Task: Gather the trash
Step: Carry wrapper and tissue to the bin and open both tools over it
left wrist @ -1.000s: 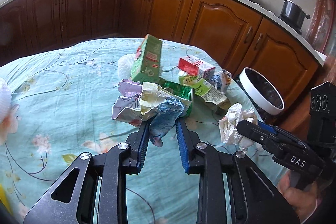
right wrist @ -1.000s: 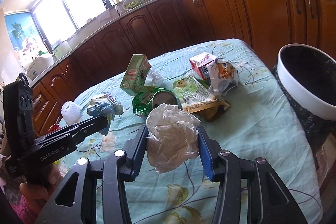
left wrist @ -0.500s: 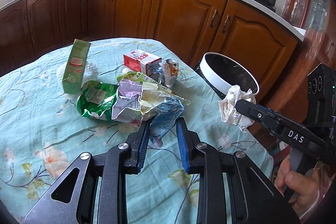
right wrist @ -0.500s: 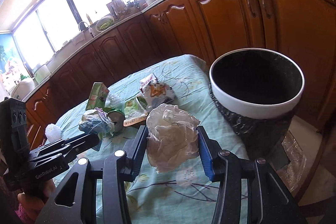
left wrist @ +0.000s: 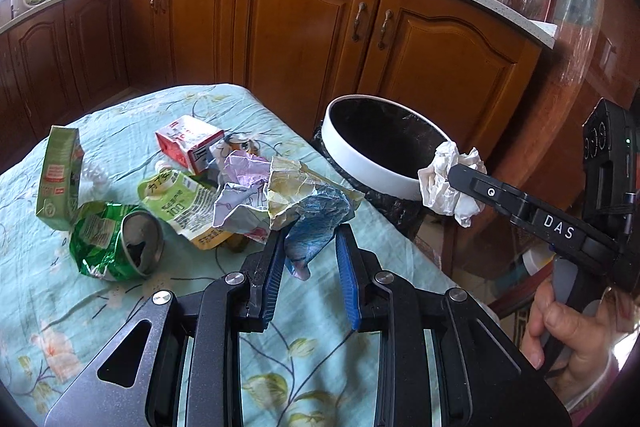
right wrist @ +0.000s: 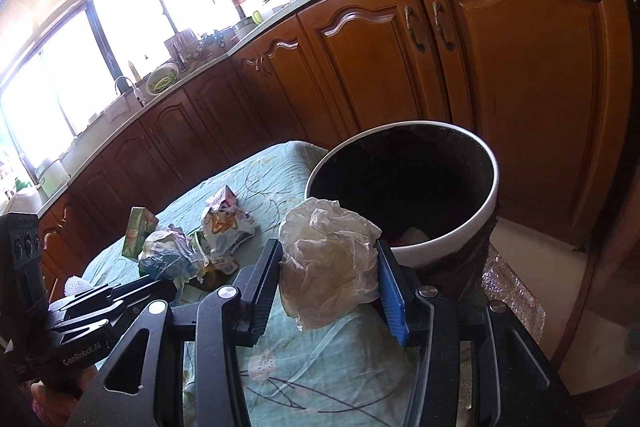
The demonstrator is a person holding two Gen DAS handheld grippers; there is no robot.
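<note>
My left gripper (left wrist: pixel 308 247) is shut on a bunch of crumpled wrappers (left wrist: pixel 296 195), blue, cream and lilac, held above the teal floral tablecloth (left wrist: pixel 80 307). My right gripper (right wrist: pixel 328 263) is shut on a crumpled white paper ball (right wrist: pixel 324 267), just short of the near rim of the white-rimmed bin (right wrist: pixel 448 239) with its black liner. In the left wrist view the same paper ball (left wrist: pixel 448 183) hangs at the bin's rim (left wrist: pixel 360 171), held by the right gripper (left wrist: pixel 460 175).
On the table lie a crushed green can (left wrist: pixel 112 243), a green carton (left wrist: pixel 60 175), a red and white carton (left wrist: pixel 188 143) and a green pouch (left wrist: pixel 180 199). Wooden cabinets (left wrist: pixel 312 35) run behind. A hand (left wrist: pixel 572 339) grips the right tool.
Both grippers have swung to the right toward the bin, each keeping its load. The bin has grown larger and come nearer the middle of both views; the table litter has slid left.
</note>
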